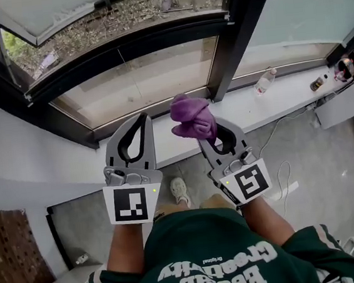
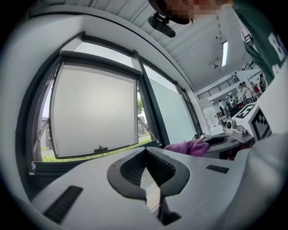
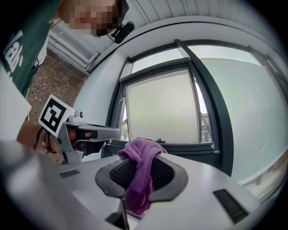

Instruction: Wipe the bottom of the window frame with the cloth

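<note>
A purple cloth (image 1: 192,118) is bunched in my right gripper (image 1: 209,130), which is shut on it. In the right gripper view the cloth (image 3: 140,155) hangs over and between the jaws of that gripper (image 3: 138,167). My left gripper (image 1: 144,118) is beside it on the left, shut with nothing in it; its jaws meet at the tip (image 2: 145,152). Both grippers are held above the floor, short of the dark bottom bar of the window frame (image 1: 161,110). The cloth (image 2: 189,147) also shows at the right of the left gripper view.
A white sill (image 1: 285,98) runs under the right pane and carries a plastic bottle (image 1: 264,83) and a small dark jar (image 1: 318,82). A white box (image 1: 343,106) and a cable (image 1: 285,183) lie at right. The upper sash (image 1: 87,9) is swung open outward.
</note>
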`<state>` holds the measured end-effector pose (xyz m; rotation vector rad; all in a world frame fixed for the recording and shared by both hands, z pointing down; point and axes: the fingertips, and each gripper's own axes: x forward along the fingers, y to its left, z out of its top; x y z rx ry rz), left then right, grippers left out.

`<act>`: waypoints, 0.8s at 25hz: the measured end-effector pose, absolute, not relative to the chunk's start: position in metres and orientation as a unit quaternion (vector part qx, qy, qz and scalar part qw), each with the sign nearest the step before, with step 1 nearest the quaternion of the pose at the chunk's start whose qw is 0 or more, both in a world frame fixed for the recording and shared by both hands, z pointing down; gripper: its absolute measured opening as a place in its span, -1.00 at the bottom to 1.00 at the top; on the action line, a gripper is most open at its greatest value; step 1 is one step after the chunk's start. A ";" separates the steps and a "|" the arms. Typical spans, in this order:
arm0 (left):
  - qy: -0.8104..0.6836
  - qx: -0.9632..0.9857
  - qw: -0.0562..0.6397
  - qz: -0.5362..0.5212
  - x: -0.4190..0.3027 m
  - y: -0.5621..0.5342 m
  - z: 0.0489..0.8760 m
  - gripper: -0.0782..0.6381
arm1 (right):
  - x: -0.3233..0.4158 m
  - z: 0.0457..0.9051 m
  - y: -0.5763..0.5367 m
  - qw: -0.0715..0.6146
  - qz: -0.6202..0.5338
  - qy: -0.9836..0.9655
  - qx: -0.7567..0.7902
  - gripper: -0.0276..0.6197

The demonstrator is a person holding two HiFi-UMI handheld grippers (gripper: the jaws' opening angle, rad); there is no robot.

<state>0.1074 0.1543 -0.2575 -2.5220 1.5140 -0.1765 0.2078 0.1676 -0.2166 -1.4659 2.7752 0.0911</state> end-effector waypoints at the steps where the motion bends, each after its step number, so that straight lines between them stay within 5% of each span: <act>1: 0.508 -0.854 0.094 -0.059 0.103 0.142 -0.255 -0.76 | 0.205 -0.215 0.157 -0.001 0.028 0.882 -0.471 -0.67; 20: 0.460 -0.882 0.016 -0.100 0.127 0.045 -0.169 -0.76 | 0.215 -0.164 0.075 0.060 -0.004 0.904 -0.422 -0.67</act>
